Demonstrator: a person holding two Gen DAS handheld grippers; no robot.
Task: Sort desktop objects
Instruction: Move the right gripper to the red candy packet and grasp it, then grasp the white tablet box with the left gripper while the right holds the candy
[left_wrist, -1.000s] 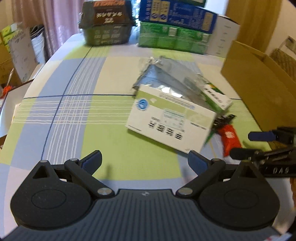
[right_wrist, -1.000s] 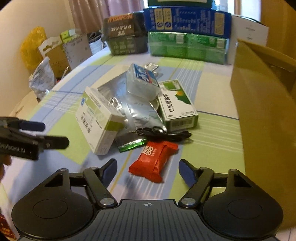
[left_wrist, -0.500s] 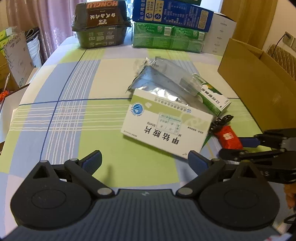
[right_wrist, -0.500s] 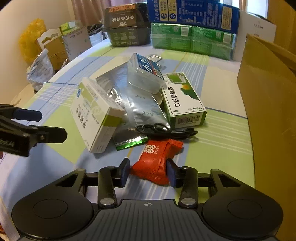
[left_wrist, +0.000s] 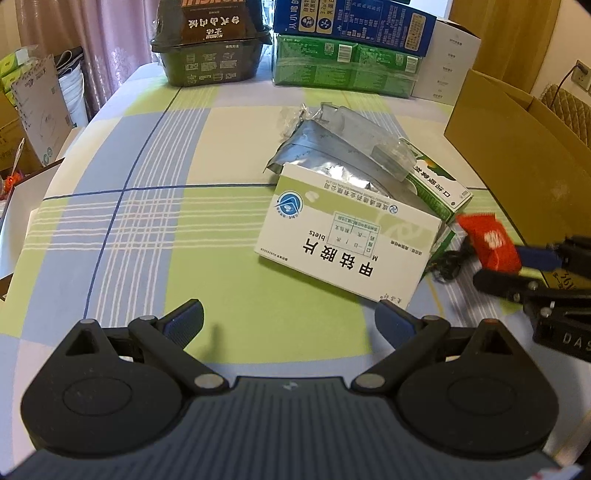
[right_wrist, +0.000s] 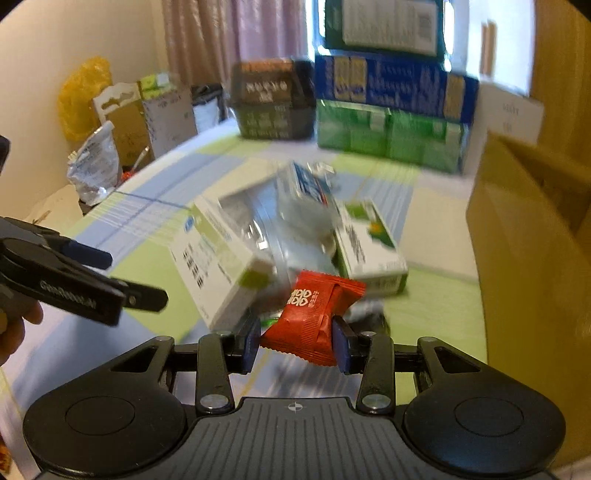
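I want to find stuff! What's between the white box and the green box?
A crinkly silver bag lies between the white box and the green box, seen from the left wrist.

Soft warm indoor light, brightest at the window behind the pink curtain, strong fisheye bending and dark corners, left view sharp, right view motion-blurred beyond the crisp red packet, faint shadow on the tablecloth.

Left tablecloth lies open; the pile's white box and, seemingly close, cardboard box crowd the right.
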